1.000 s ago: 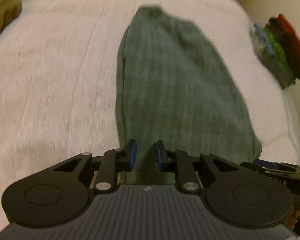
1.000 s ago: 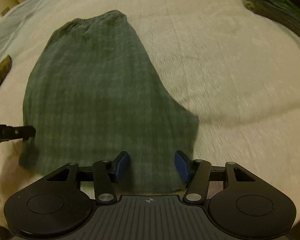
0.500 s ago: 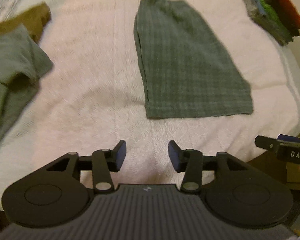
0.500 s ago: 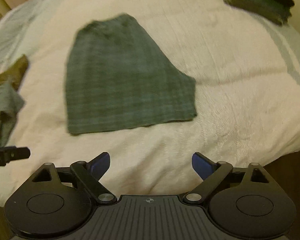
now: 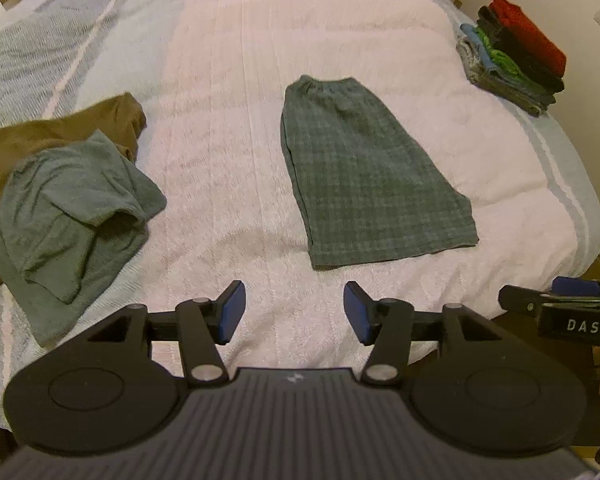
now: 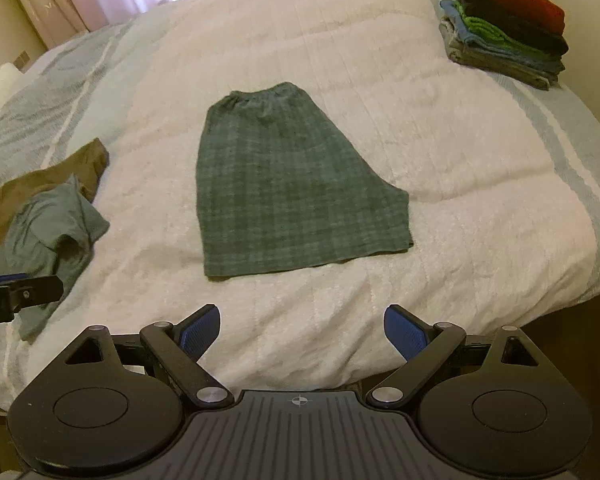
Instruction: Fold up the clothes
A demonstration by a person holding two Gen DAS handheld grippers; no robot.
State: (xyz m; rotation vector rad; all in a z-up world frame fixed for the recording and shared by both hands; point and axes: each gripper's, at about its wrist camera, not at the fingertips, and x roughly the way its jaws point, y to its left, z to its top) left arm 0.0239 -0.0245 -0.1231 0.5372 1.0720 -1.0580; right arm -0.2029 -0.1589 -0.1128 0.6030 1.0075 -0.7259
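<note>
Green plaid shorts (image 5: 364, 176) (image 6: 292, 192) lie flat on the white bedspread, folded in half lengthwise, waistband at the far end. My left gripper (image 5: 294, 312) hovers open near the bed's front edge, well short of the shorts' hem, nothing between its blue pads. My right gripper (image 6: 302, 328) is also open and empty, pulled back over the bed's near edge. The right gripper's tip (image 5: 556, 300) shows at the right of the left wrist view. At the left of the right wrist view the left gripper's tip (image 6: 20, 292) pokes in.
A crumpled grey-green T-shirt (image 5: 68, 216) (image 6: 48, 232) lies on a brown garment (image 5: 60, 128) (image 6: 52, 176) at the bed's left. A stack of folded clothes (image 5: 512, 56) (image 6: 504, 24), red on top, sits at the far right corner. The bed edge (image 6: 580, 300) drops off on the right.
Both grippers let go of the shorts' hem, opened wide, and pulled back and up from the bed. The shorts stay flat where they were laid.
</note>
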